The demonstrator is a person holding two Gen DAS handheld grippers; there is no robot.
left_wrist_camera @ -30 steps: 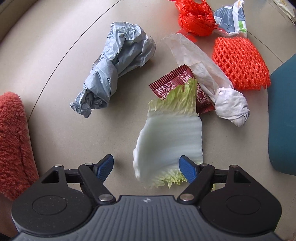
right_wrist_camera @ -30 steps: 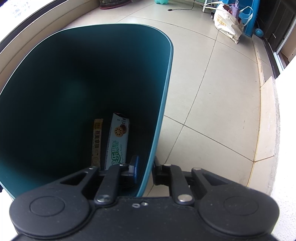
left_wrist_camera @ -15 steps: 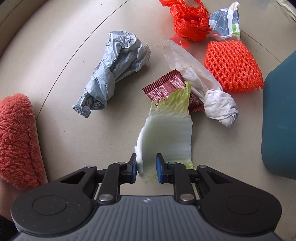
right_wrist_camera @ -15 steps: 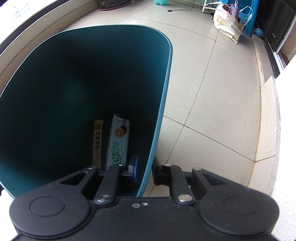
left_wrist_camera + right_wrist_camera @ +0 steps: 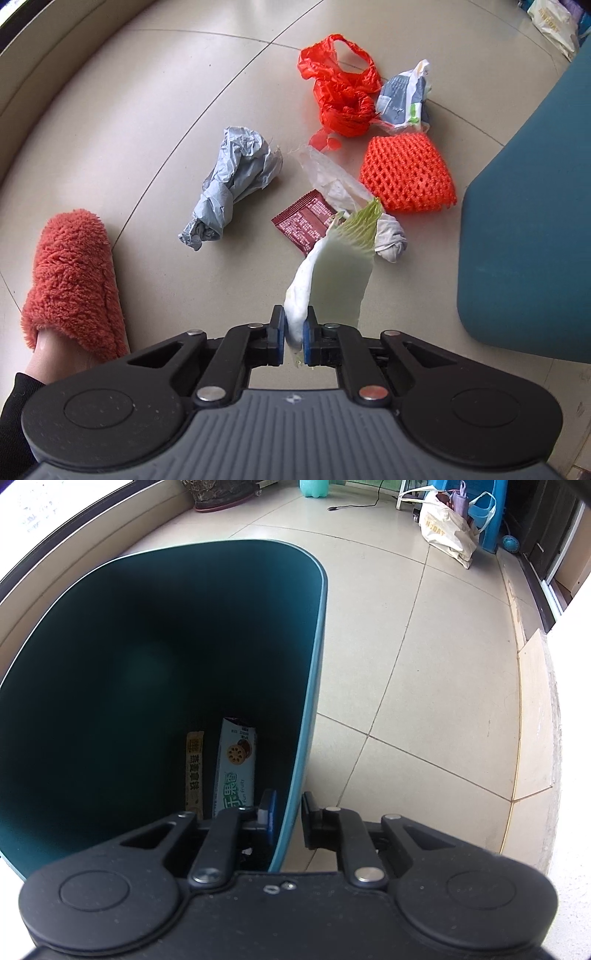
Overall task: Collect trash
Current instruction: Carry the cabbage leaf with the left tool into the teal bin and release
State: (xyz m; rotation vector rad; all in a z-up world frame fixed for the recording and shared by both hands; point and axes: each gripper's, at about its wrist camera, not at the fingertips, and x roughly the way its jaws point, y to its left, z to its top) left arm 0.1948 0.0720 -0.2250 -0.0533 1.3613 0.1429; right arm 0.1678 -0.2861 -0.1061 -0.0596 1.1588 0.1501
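Pinching the cabbage leaf (image 5: 334,273) by its thick white stem end, the left gripper (image 5: 294,334) has its jaws drawn nearly together on the leaf, which sticks out ahead of the fingers with its green frilled tip over the red sachet (image 5: 304,223); gripping at the stiff rib probably keeps the leaf from tearing or drooping. It appears clear of the floor, though contact at the tip cannot be ruled out. Right gripper (image 5: 288,814) is clamped across the wall of the bin (image 5: 314,672), one finger inside and one outside, presumably to steady it and keep the mouth tilted toward the litter. Two snack wrappers (image 5: 236,764) lie at the bottom. Left on the tiles: grey plastic bag (image 5: 236,181), red plastic bag (image 5: 341,92), orange foam net (image 5: 406,173), knotted white bag (image 5: 388,236), a crumpled packet (image 5: 404,98). Bin's outer wall stands just right of this pile, so the carry looks short. An orange slipper (image 5: 72,280) stands at left.
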